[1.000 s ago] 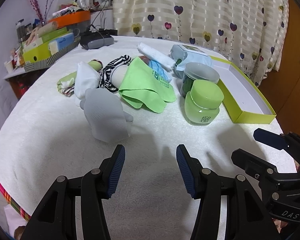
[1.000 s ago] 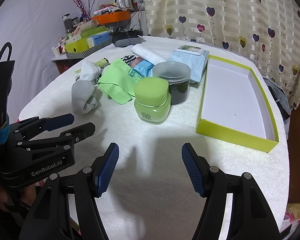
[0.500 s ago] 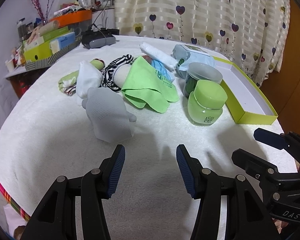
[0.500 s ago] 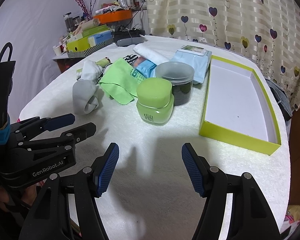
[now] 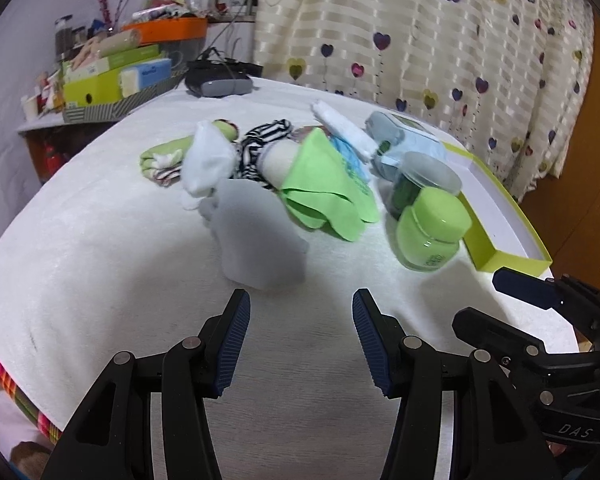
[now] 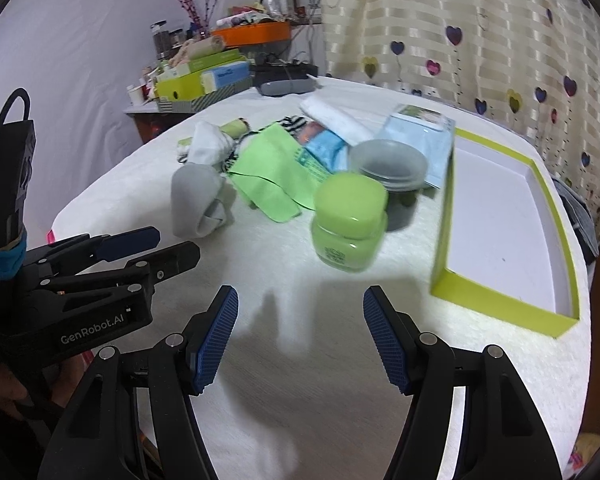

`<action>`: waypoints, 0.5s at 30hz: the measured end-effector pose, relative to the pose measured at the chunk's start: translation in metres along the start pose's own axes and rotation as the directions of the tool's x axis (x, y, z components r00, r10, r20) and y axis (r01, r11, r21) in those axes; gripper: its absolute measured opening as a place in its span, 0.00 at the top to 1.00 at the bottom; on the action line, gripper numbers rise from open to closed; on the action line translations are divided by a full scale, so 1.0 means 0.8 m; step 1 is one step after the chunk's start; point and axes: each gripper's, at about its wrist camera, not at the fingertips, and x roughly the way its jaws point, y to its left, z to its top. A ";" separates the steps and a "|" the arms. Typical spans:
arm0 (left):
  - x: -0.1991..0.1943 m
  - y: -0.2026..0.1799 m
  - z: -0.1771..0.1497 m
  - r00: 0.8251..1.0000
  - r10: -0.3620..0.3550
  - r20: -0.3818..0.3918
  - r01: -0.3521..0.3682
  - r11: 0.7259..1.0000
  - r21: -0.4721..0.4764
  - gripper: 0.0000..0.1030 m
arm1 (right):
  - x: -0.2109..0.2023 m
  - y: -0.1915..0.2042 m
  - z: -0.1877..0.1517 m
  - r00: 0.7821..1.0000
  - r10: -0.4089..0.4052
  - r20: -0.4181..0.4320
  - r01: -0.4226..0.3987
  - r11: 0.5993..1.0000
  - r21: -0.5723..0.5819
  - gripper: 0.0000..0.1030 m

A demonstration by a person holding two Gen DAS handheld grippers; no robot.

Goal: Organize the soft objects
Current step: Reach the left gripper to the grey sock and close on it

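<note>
grey sock (image 5: 256, 236) blurred, perhaps folded

Ahead of you a light-green plastic jar with a rounded lid (image 6: 349, 220) stands just in front of a dark jar with a grey lid (image 6: 388, 166). Behind them hangs a cream striped curtain dotted with hearts (image 5: 420, 36), and a cluttered side shelf with an orange tray (image 5: 164, 32) sits far left.

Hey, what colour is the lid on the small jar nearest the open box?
Light green, matching its green body. The small jar shows best in the right wrist view, beside the open box.
</note>
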 end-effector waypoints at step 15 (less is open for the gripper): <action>0.009 0.047 0.028 0.999 -0.029 0.041 0.033 0.995 -0.091 0.42 | 0.012 0.015 0.021 0.999 0.036 0.013 -0.035 0.999 -0.041 0.36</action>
